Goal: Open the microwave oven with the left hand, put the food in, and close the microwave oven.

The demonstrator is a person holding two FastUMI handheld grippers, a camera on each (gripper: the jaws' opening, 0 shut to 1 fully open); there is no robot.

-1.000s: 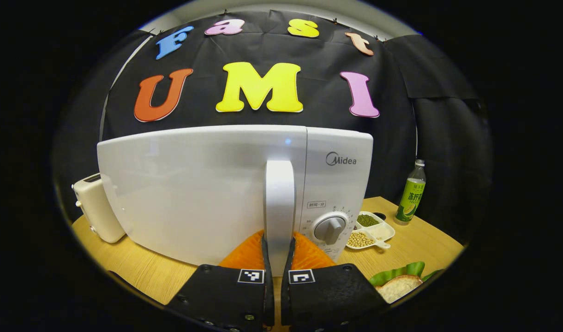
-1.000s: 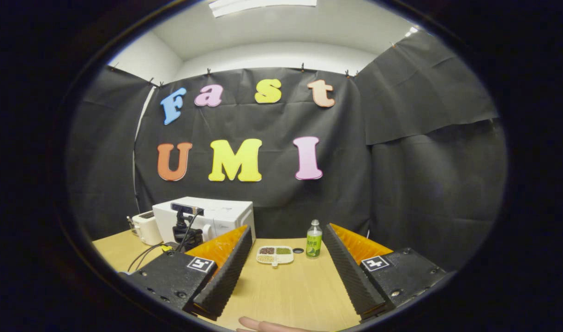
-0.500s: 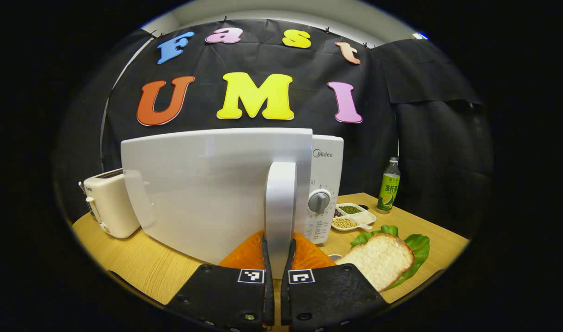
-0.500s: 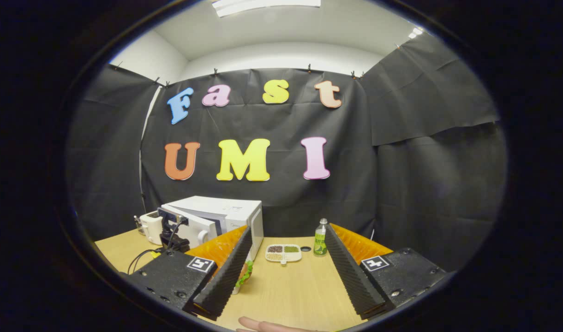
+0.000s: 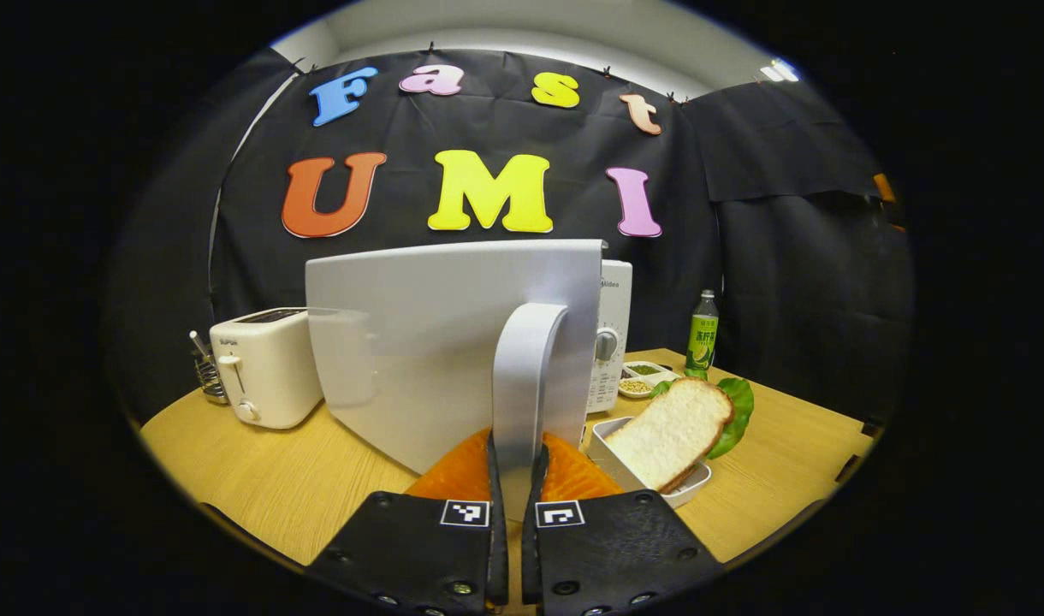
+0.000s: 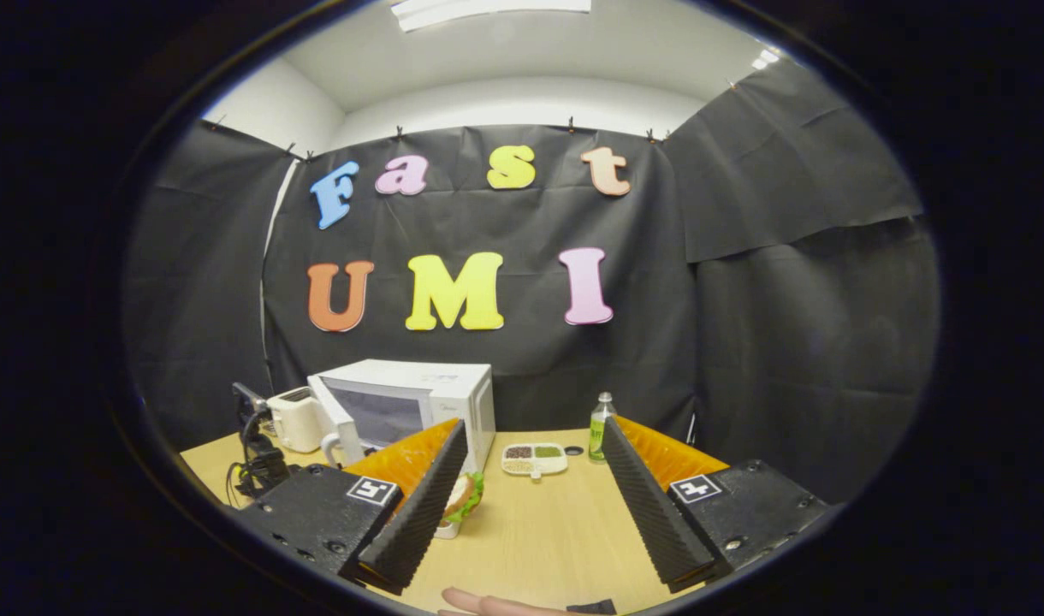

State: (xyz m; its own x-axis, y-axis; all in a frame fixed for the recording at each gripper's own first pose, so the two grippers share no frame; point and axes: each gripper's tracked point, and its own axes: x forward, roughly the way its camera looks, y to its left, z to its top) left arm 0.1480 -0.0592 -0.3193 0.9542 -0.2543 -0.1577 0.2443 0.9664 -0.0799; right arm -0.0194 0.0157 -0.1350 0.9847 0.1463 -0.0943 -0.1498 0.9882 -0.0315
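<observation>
- microwave [image 6: 436,402] sits at the back of the table [image 6: 539,539], at about 10 o'clock in the right gripper view, its door [image 5: 436,342] swung partway out toward the camera.
- left gripper [image 5: 515,479] is pinching the door handle [image 5: 522,385], one finger on each side of the white bar, at 6 o'clock in the left gripper view.
- right gripper [image 6: 530,496] hangs with its fingers spread wide over bare table, holding nothing; a fingertip of the person's hand [image 6: 488,606] shows at 6 o'clock.
- food, a slice of bread [image 5: 669,432] on a green leaf in a small white tray [image 5: 612,441], rests on the table at 4 o'clock in the left gripper view, just in front of the microwave and near the door's free edge.
- progress: opening looks well under way but, by judgement, not finished; loading the food and closing the door are both left.
- edges: the door's free edge sweeps close beside the tray; the toaster [image 5: 261,376] stands near the hinge side at 9 o'clock, so a wide swing has limited room there.
- open room: the table's right half is mostly bare, with a divided dish [image 6: 535,458] and a bottle [image 6: 601,428] set back near the cloth, well apart from the right gripper.
</observation>
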